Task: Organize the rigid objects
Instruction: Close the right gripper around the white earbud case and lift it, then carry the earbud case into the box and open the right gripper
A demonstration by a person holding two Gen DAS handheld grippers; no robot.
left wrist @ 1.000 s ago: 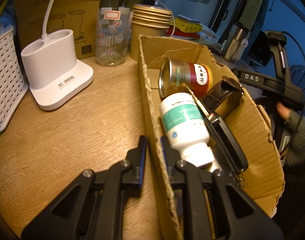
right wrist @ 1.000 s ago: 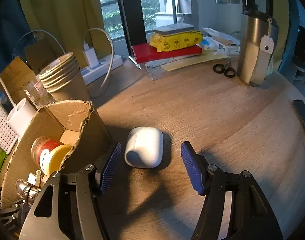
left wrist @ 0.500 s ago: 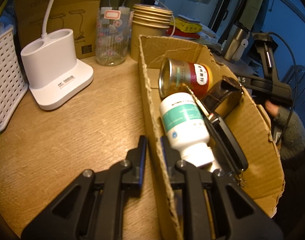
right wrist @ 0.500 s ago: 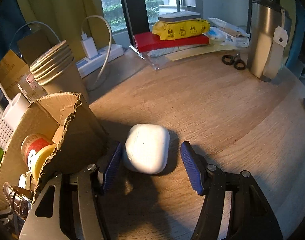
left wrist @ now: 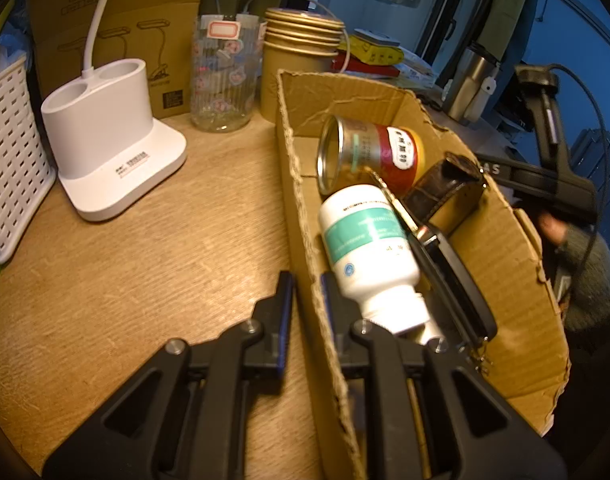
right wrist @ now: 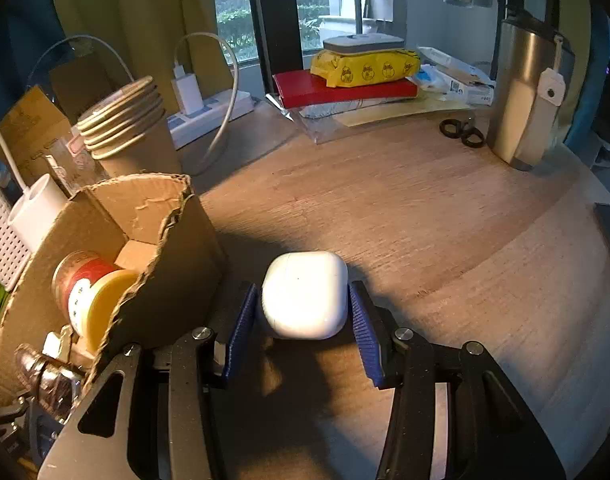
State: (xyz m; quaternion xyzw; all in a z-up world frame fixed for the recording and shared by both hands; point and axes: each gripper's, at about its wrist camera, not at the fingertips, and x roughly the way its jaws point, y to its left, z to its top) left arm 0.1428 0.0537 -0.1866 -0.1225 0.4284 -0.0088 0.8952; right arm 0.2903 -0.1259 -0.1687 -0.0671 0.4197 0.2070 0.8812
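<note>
Partly hidden behind its torn wall, the box on the desk holds a can, a bottle and dark items hard to identify. Left gripper is clamped on the box's near wall. Right gripper is closing around a glossy white rounded case lying beside the box; pad contact is unclear.

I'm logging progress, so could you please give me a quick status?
Left gripper clamps box wall. Right gripper closing around earbud case on table. Path clear.
</note>
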